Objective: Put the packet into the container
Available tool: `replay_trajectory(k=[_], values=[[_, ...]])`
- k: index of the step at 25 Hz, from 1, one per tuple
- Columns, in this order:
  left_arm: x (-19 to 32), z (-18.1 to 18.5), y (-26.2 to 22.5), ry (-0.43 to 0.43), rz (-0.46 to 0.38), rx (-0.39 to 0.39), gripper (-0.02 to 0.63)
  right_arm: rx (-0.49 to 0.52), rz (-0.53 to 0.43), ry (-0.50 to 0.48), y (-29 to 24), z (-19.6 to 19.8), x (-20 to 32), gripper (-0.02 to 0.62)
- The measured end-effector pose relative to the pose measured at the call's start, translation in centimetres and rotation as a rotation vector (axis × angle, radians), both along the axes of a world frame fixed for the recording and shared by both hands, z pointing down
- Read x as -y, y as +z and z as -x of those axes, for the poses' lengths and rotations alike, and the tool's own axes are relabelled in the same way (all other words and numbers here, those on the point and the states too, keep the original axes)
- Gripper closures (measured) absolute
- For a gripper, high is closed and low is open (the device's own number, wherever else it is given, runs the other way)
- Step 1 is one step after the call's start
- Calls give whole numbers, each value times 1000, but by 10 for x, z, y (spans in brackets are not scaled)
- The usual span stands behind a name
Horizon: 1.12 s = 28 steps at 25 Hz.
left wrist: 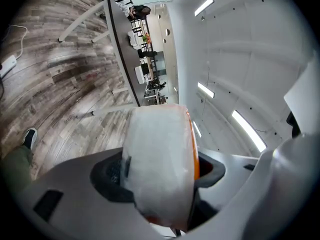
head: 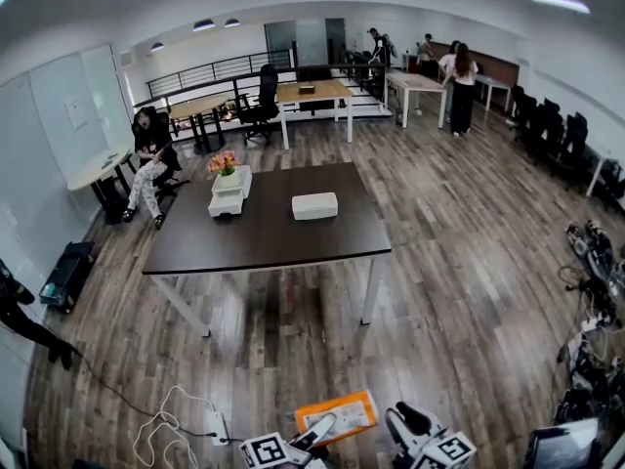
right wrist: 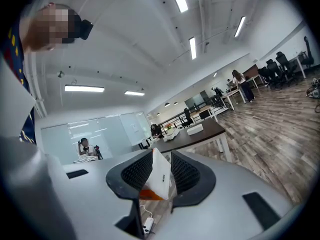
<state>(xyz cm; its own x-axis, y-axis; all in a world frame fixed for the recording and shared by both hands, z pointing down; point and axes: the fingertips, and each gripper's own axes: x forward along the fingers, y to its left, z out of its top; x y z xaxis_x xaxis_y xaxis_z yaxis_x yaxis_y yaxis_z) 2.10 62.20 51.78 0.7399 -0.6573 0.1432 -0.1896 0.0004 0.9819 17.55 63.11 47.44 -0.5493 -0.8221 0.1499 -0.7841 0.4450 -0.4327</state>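
Office w/ wood floor (head: pixel 439 291): packet (head: pixel 342 413) held in the air, well short of the dark table (head: pixel 264 237) at its near edge.
Packet: flat pouch, orange face, whitish back w/ dark print. Left gripper (left wrist: pixel 160 171) clamped across its body; right gripper (right wrist: pixel 161 173) jaws apart, packet's corner between them, unpinched. White container (head: pixel 314 205) sits mid-tabletop.

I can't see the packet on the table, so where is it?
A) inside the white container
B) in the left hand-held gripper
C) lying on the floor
B: the orange packet is clamped between the jaws of the left hand-held gripper, at the bottom of the head view.
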Motion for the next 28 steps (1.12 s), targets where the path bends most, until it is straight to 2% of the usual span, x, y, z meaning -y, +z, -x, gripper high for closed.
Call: replay_trajectory(k=[5,7,10,12,14,17,21,24,26,28], values=[[63,32,-4,17,-16,-3,308,-8,12,0,-4,38,60,460],[81,47,-1,18,-15,19,308,-28,17,3,0,48,79,451],[104,63,-5,26,-65,33,308,-8,24,0,-6,72,102,439],[116,70,-6,25,-68,27,308,-14,37,-9,-7,81,112,437],[126,73,-6,26,-55,27,308,-11,36,-14,-9,86,124,437],[143,76,-7,46,-81,48,308,45,51,-16,-17,101,142,438],[158,80,0,45,-57,56,308,61,87,-32,-6,111,161,439],[176,73,-6,27,-33,-4,308,66,110,-54,-1,113,182,439],[191,75,-2,28,-43,45,308,72,118,-66,2,113,198,439],[209,71,-6,11,-36,15,308,80,112,-84,-1,113,219,439]])
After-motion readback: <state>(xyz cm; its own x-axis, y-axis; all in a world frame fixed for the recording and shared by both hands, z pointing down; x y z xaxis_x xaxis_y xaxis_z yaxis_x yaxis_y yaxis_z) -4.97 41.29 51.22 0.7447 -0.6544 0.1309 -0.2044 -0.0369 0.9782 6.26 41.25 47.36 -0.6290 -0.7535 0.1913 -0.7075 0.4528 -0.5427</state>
